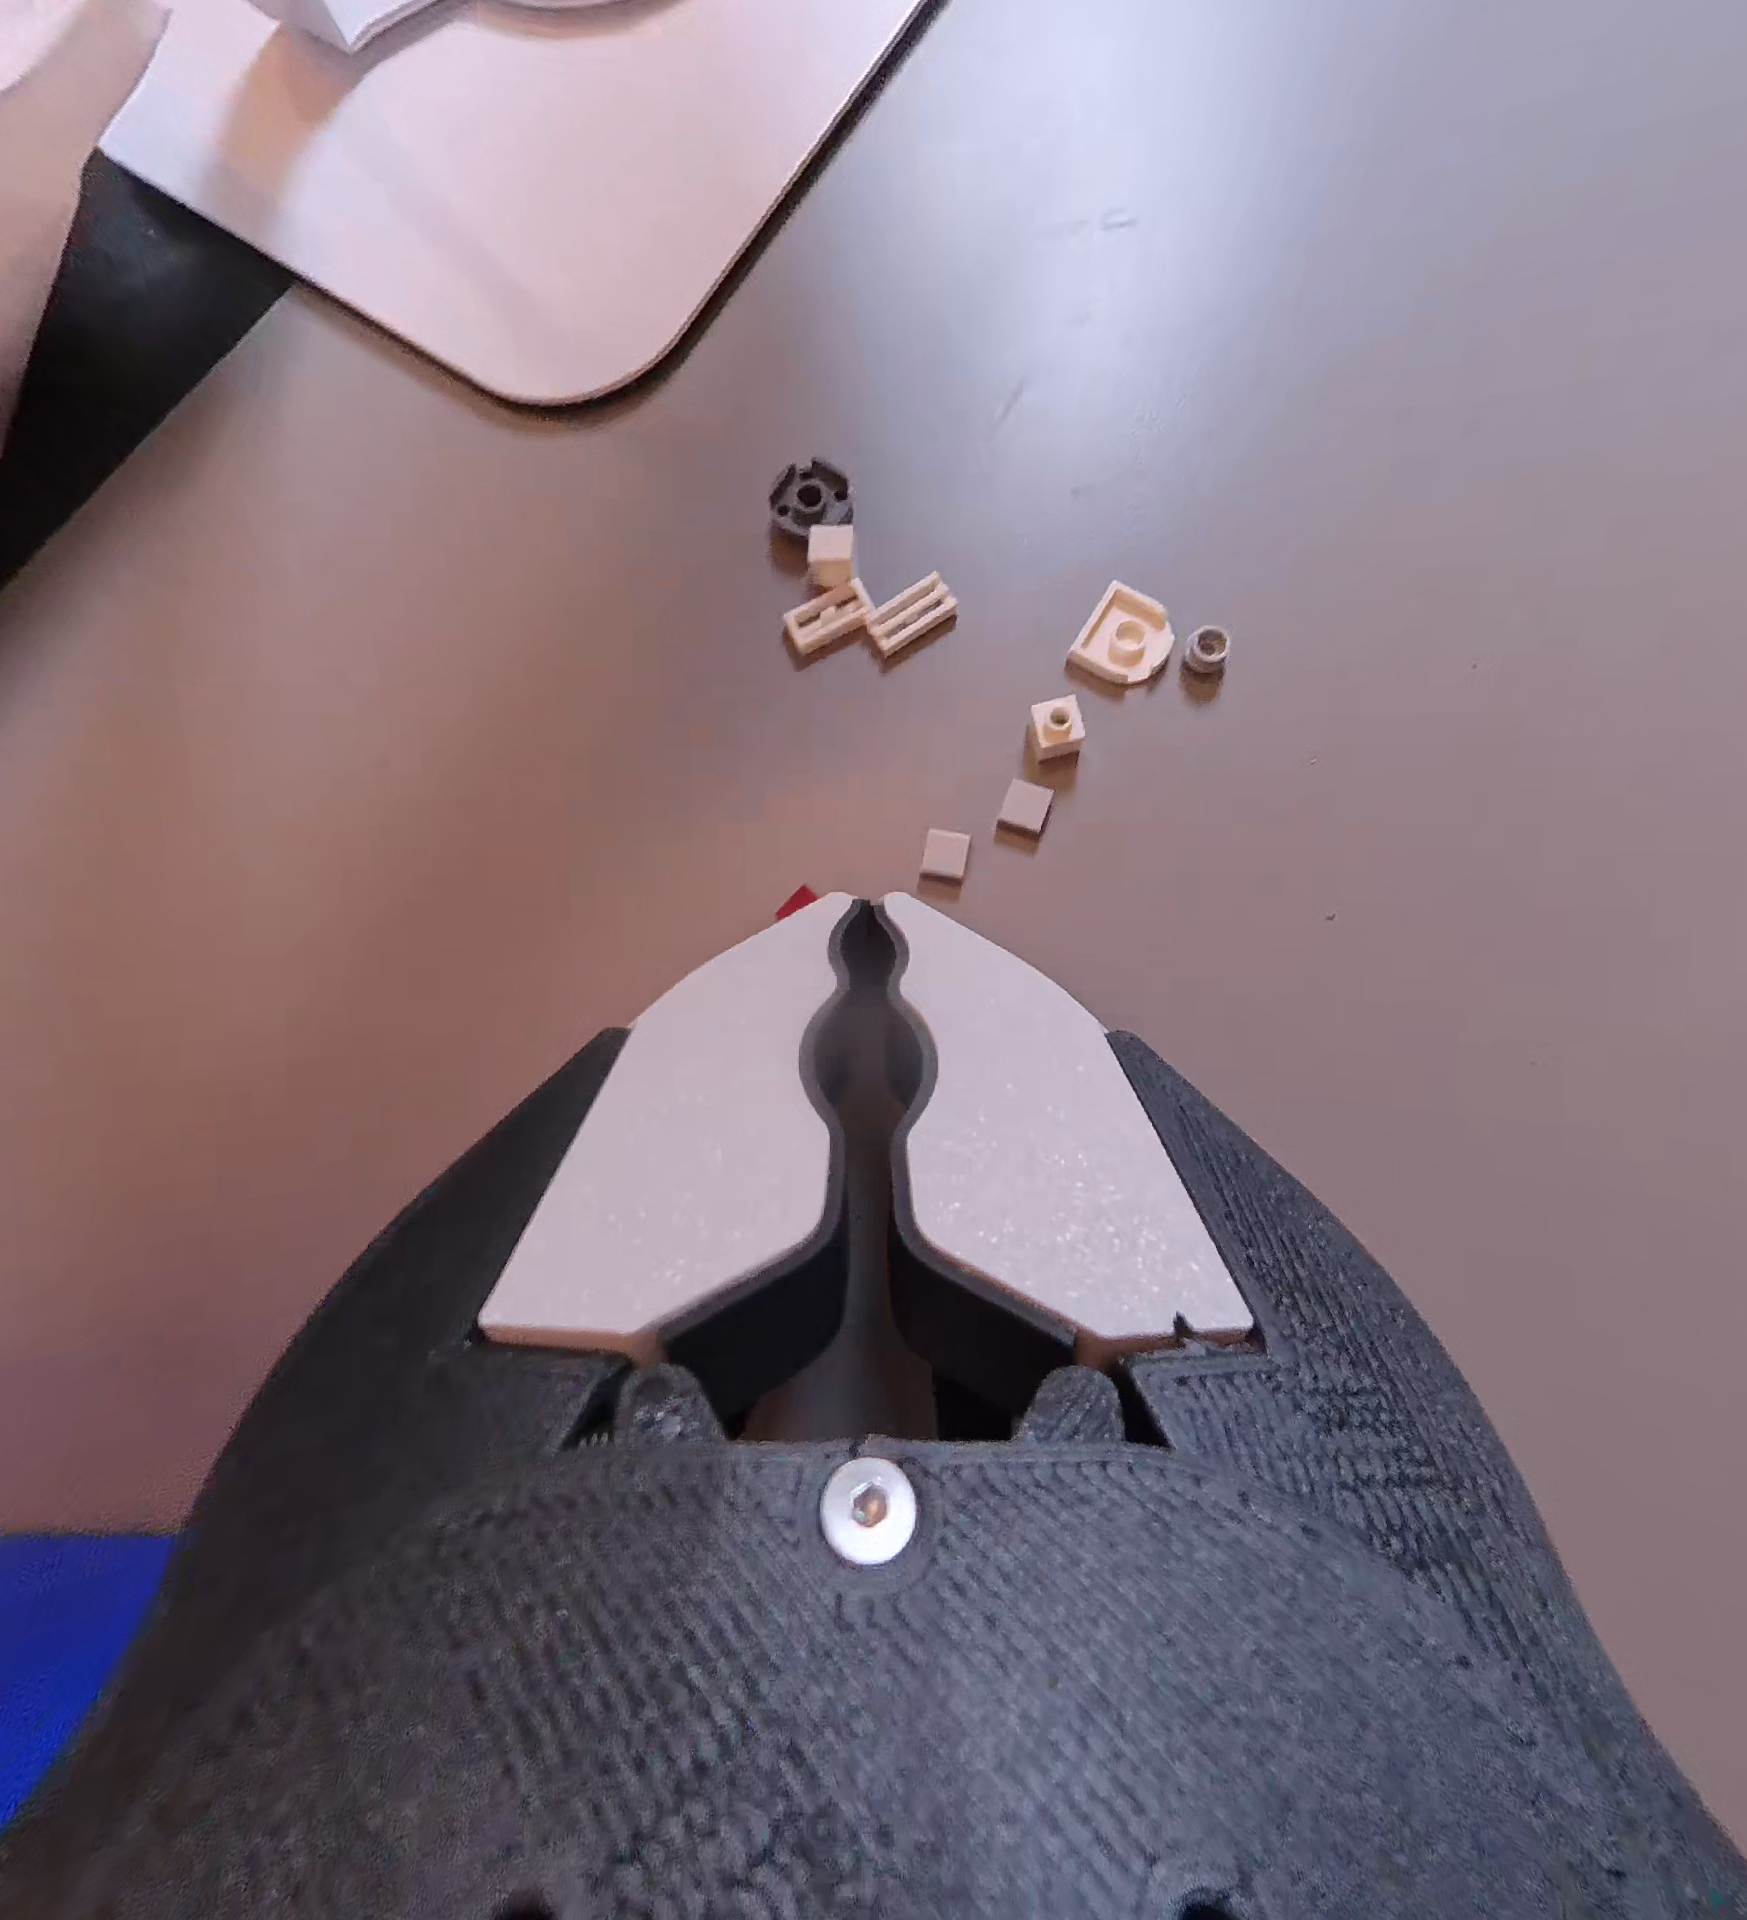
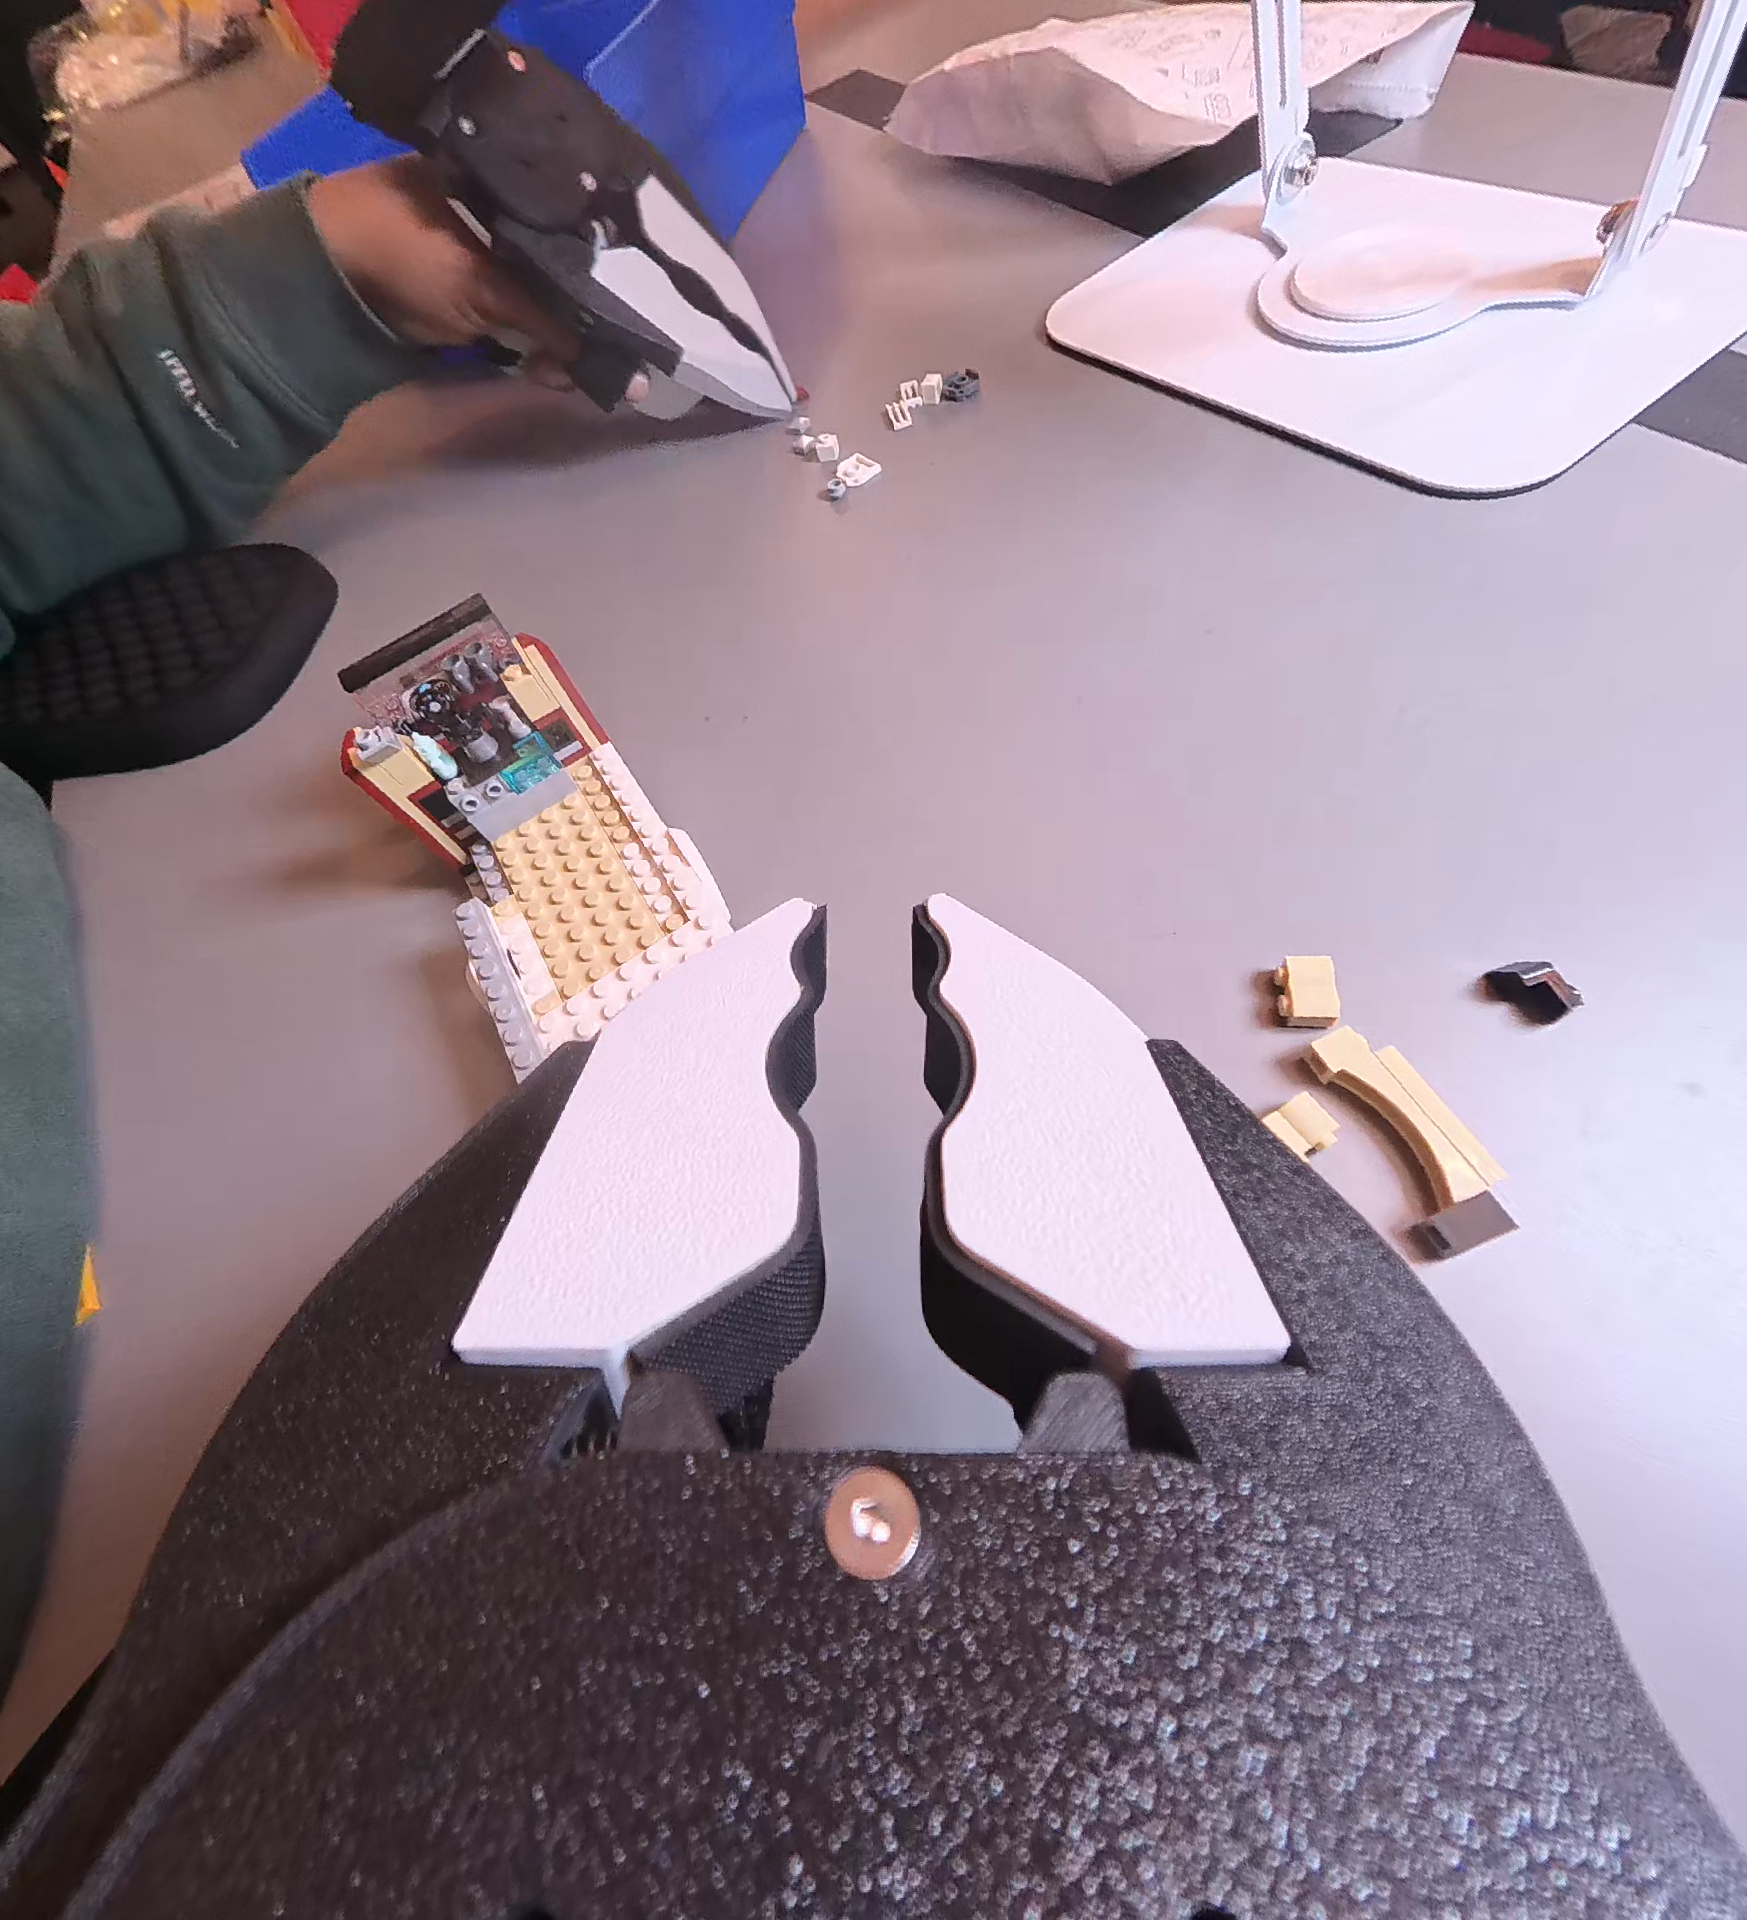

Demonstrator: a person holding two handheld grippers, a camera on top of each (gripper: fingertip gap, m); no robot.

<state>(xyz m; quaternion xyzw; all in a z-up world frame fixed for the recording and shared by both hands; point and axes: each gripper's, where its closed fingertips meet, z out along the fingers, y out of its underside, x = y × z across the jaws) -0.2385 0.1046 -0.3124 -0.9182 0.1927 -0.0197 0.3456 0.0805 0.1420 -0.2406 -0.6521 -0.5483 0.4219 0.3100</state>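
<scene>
A white stand base [image 2: 1451,343] sits at two o'clock, a crumpled white bag [image 2: 1087,94] at twelve, a blue box [image 2: 703,94] at eleven.

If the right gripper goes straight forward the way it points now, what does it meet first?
The right gripper likely meets only bare grey table; the brick model lies left of that line, though depth is uncertain.

The left hand-held gripper [image 1: 871,902] hovers with fingertips together – a red piece [image 1: 797,900] just beside, small tan pieces [image 1: 994,727] beyond.
</scene>
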